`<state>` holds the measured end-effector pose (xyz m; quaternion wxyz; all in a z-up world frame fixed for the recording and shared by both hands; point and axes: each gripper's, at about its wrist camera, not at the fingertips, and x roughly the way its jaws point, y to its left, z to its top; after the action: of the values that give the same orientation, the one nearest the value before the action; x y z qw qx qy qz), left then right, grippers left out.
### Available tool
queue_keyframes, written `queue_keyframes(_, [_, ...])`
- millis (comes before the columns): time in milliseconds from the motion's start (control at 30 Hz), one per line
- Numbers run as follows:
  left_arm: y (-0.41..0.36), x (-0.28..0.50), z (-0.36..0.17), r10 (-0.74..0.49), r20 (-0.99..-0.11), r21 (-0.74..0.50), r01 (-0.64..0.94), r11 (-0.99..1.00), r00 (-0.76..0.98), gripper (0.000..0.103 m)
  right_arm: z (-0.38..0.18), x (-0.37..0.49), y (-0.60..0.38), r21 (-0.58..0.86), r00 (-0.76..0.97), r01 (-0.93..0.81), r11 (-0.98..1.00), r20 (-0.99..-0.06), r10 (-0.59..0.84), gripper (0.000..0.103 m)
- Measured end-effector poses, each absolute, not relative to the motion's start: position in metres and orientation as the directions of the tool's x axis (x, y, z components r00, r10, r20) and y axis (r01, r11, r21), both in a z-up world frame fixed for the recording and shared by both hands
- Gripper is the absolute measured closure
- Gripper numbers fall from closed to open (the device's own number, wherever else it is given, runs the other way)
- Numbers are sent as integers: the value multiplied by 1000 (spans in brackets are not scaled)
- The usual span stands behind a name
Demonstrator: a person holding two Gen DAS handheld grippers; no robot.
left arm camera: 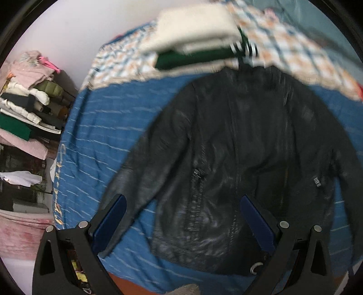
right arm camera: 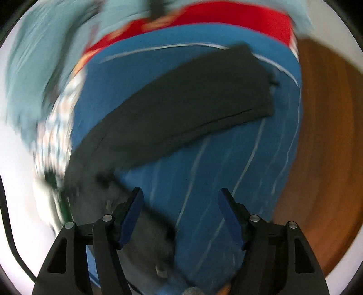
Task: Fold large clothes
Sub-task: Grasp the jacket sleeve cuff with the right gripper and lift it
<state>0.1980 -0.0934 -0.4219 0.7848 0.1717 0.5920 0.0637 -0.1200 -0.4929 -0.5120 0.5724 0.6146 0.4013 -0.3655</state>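
A black leather jacket (left arm camera: 238,147) lies spread flat, front up, on a blue striped bedspread (left arm camera: 109,127), sleeves out to both sides. My left gripper (left arm camera: 183,204) hovers open and empty above the jacket's lower hem. In the right wrist view one black sleeve (right arm camera: 181,102) stretches across the blue bedspread (right arm camera: 215,170). My right gripper (right arm camera: 180,199) is open and empty above the bedspread, just beside the jacket's body. This view is blurred.
Folded cream and green clothes (left arm camera: 195,43) sit on a checkered blanket (left arm camera: 283,45) at the far end of the bed. A shelf with stacked clothes (left arm camera: 29,109) stands at the left. Wooden floor (right arm camera: 329,147) lies to the right of the bed. A red cloth (right arm camera: 226,18) lies beyond.
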Motion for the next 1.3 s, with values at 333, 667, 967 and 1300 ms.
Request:
queue_keyframes(333, [-149, 214, -505, 353, -900, 401, 168, 901, 255, 0, -598, -158, -583, 563, 547, 793, -232, -826, -136, 73])
queue_keyframes(667, [-179, 230, -548, 299, -924, 347, 196, 917, 238, 0, -611, -126, -601, 687, 681, 701, -191, -724, -108, 30])
queue_keyframes(967, [-170, 228, -569, 212, -947, 261, 195, 945, 241, 0, -604, -104, -619, 699, 673, 685, -205, -715, -189, 92])
queue_keyframes(1300, [-140, 227, -553, 110, -971, 131, 88, 988, 210, 0, -473, -52, -604, 667, 670, 737, 109, -697, -257, 94])
